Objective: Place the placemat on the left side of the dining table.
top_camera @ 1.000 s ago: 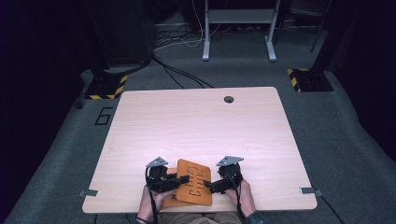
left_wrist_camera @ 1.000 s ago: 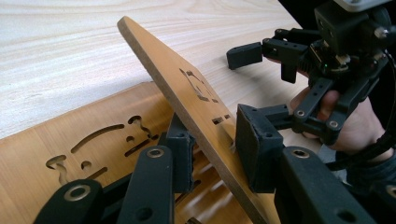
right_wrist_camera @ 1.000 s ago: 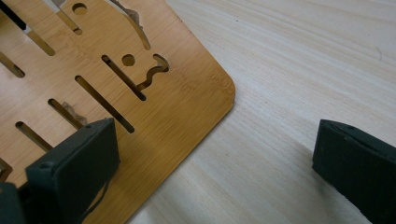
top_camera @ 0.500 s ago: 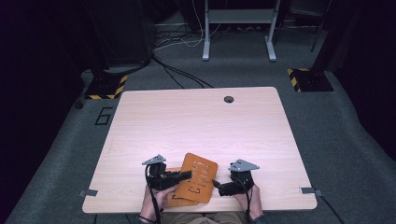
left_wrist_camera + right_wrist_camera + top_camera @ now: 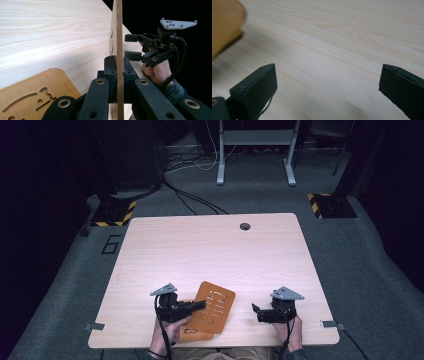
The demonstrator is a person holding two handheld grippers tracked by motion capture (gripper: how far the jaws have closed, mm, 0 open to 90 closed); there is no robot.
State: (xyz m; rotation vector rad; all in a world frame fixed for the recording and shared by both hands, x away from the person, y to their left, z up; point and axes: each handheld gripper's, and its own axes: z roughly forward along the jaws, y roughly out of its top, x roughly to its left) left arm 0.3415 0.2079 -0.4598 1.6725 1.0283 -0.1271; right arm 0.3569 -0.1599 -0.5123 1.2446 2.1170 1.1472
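An orange-brown wooden stencil board (image 5: 215, 307) with cut-out shapes is lifted near the table's front edge. My left gripper (image 5: 200, 305) is shut on its left edge; in the left gripper view the board (image 5: 119, 37) stands edge-on between the jaws. A second stencil board (image 5: 192, 334) lies flat under it, and its cut-outs show in the left gripper view (image 5: 30, 97). My right gripper (image 5: 256, 312) hovers apart to the right, open with nothing between its jaws; it appears again as the right gripper (image 5: 131, 46) beyond the board. The held board's corner (image 5: 225, 23) blurs the upper left.
The light wooden table (image 5: 215, 255) has a round cable hole (image 5: 244, 226) at its far edge. Metal clips (image 5: 94, 326) sit at the front corners. Cables and a desk frame (image 5: 255, 150) stand on the grey floor behind.
The right gripper let go of the board and drew away to the right, now open. The left gripper keeps the board, which has tilted and shifted left over the lower one.
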